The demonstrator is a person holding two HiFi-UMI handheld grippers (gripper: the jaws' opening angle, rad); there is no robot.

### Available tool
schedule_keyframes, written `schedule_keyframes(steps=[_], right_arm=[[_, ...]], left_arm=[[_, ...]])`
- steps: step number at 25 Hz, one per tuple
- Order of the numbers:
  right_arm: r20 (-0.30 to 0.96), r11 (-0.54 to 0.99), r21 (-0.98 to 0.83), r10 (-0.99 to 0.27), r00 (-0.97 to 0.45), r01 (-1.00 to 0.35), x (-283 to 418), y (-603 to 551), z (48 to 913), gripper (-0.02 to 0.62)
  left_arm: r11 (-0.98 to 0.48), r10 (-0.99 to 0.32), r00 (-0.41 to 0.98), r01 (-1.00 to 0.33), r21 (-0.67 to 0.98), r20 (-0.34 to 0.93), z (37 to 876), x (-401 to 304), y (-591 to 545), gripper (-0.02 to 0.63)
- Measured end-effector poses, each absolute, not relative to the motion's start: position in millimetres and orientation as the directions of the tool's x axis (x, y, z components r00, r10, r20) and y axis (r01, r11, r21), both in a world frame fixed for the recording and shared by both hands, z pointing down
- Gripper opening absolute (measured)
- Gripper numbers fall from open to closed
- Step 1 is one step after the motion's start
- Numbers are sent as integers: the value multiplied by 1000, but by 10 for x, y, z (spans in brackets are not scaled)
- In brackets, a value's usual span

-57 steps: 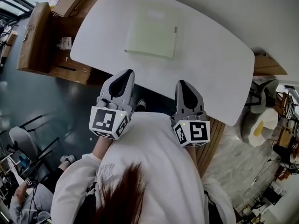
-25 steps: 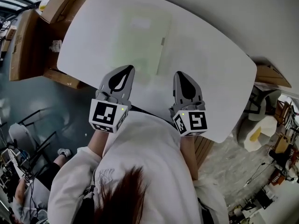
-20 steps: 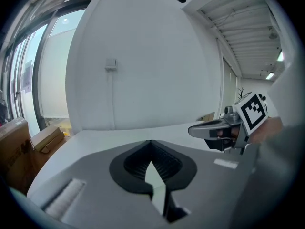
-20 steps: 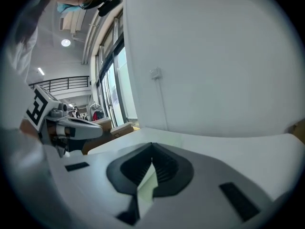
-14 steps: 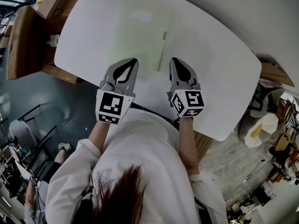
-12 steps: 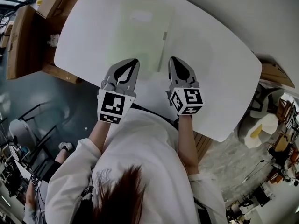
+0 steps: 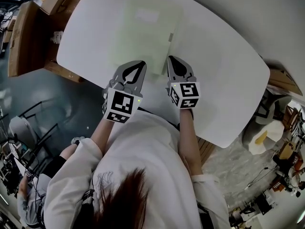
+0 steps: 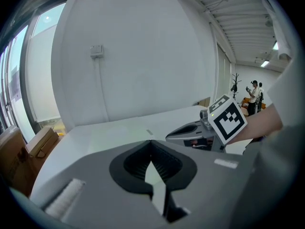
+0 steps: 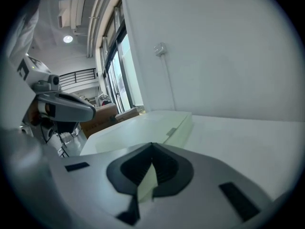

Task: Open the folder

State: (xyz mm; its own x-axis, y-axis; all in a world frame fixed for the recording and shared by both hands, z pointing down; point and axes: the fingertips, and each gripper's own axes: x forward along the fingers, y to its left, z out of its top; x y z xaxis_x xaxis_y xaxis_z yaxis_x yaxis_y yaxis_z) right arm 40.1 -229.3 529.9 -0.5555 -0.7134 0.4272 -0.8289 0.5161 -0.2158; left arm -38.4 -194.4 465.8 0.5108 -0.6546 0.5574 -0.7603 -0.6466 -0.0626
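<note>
Folder [image 7: 143, 32] on table [image 7: 224, 80]; left gripper [image 7: 141, 64], right gripper [image 7: 170, 59] before it

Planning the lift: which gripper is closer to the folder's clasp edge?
The right gripper: it points at the folder edge bearing the clasp, while the left gripper sits further left.

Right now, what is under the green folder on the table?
The folder lies flat and closed on the white table, so only the table shows around it. Anything tucked beneath it or inside it is covered and cannot be seen.
</note>
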Motion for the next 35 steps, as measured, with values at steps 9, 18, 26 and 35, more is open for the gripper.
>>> schedule_keyframes(steps=[9, 18, 26, 35], right_arm=[[452, 540, -221, -681, -576, -812, 338, -2274, 5466, 6], [446, 529, -232, -688, -573, -816, 339, -2274, 5465, 6], [458, 527, -224, -685, -566, -820, 340, -2277, 5468, 6], [421, 519, -246, -703, -573, -818, 366, -2275, 5468, 6]], left_arm=[[-687, -626, 509, -719, -108, 591, 4797, -331, -1890, 9], [-821, -568, 442, -253, -511, 694, 5112, -37, -1669, 9], [-862, -474, 401, -29, -507, 784, 5517, 151, -1476, 103], [-843, -505, 363, -14, -537, 783, 5694, 207, -1568, 114]])
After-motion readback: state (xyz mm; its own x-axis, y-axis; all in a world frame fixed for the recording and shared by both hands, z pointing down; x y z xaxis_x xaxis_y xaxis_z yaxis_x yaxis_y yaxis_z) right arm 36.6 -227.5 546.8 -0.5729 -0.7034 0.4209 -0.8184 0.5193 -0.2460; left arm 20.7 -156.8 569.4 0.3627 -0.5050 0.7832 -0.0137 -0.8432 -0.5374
